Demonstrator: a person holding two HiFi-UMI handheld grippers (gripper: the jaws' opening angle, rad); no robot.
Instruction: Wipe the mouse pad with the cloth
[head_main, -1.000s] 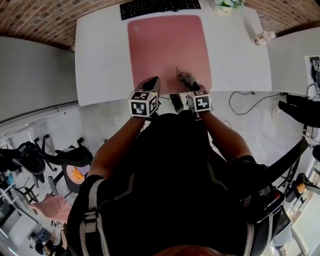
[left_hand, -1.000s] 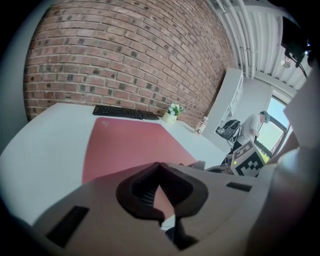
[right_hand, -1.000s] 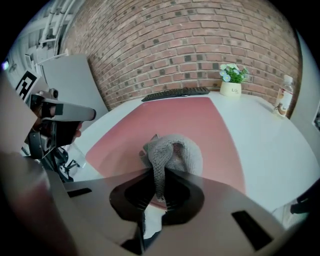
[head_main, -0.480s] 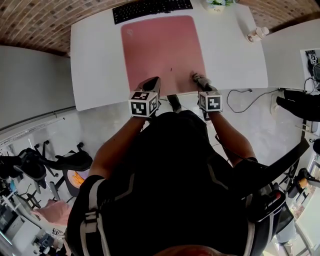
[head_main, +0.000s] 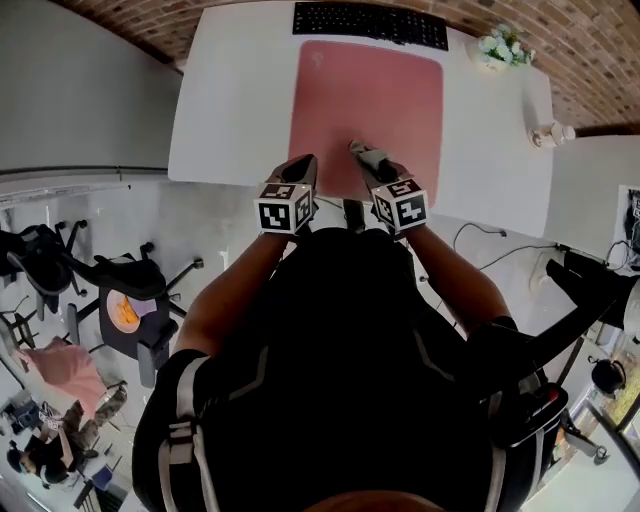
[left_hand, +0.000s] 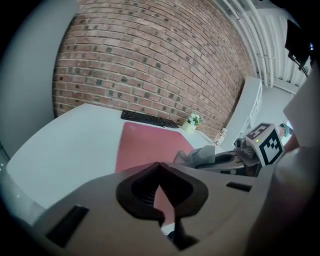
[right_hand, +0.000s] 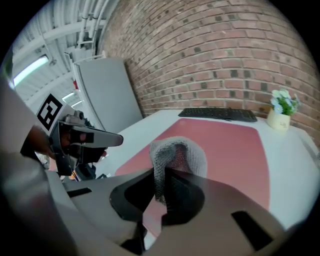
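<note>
pinching the grey cloth (right_hand: 178, 151) over the pink mouse pad (head_main: 385, 90), right gripper (right_hand: 164, 176) jaws clamped; left gripper (left_hand: 160, 172) jaws together, empty.

Wall: red brick wall (left_hand: 150, 60) behind the desk.
Desk: white desk (head_main: 230, 100), set against it.
Floor: pale floor (head_main: 210, 235).
Seating: black chair (head_main: 100, 275), left.
Light: lit ceiling strip (right_hand: 30, 70).

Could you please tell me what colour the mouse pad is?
The mouse pad is dusty pink, clearest in the head view.
</note>
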